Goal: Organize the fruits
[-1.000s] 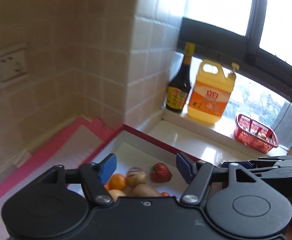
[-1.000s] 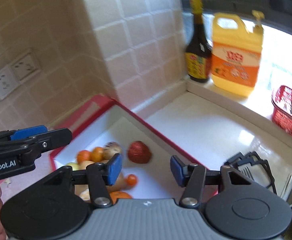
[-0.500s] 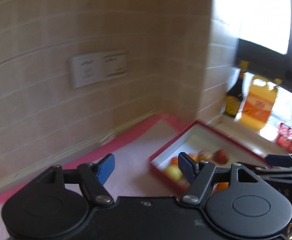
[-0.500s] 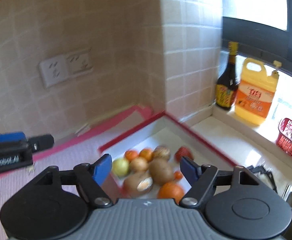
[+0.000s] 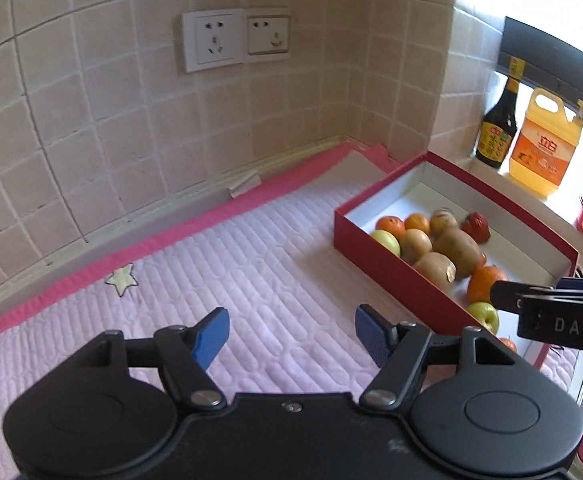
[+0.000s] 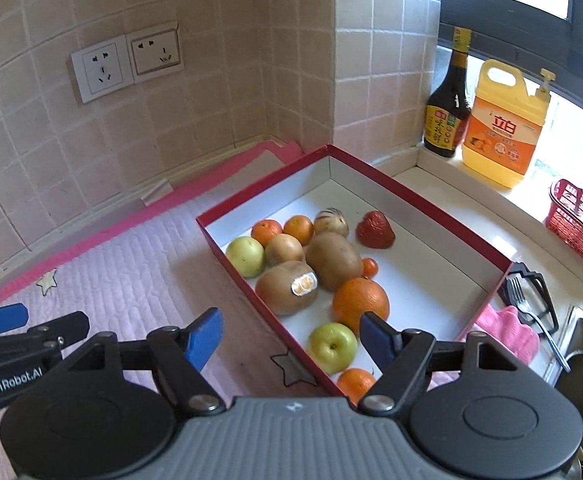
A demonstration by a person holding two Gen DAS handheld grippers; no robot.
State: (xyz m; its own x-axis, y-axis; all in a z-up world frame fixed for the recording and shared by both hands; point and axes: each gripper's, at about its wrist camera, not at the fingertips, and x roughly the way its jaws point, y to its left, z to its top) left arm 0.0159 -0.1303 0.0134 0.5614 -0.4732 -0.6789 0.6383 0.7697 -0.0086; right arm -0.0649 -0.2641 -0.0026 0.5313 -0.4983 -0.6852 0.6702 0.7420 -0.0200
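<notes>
Red cardboard, a shallow white-lined box (image 6: 419,204), holds all the fruit in sight. A second ago both cameras sat low and close over it; now both have pulled back and swung left, so the quilted pink mat (image 5: 219,264) on the tabletop fills the left wrist view and the box lies at 2 o'clock there. In the right wrist view the box runs from centre toward 1 o'clock.

The left tongs (image 5: 289,334) are released, blue pads spread over bare mat, holding nothing. The right tongs (image 6: 289,340) are likewise spread and empty, hanging over the box's near end, with a green apple (image 6: 332,347) just ahead of the right pad and a large orange (image 6: 361,303) beyond it. A stickered brown kiwi (image 6: 287,293) and a red strawberry-shaped fruit (image 6: 375,229) lie further in.

Nothing has left the box, so sorting has probably not begun; the retreat reads as lining up a first pick, likely with the right tongs.
</notes>
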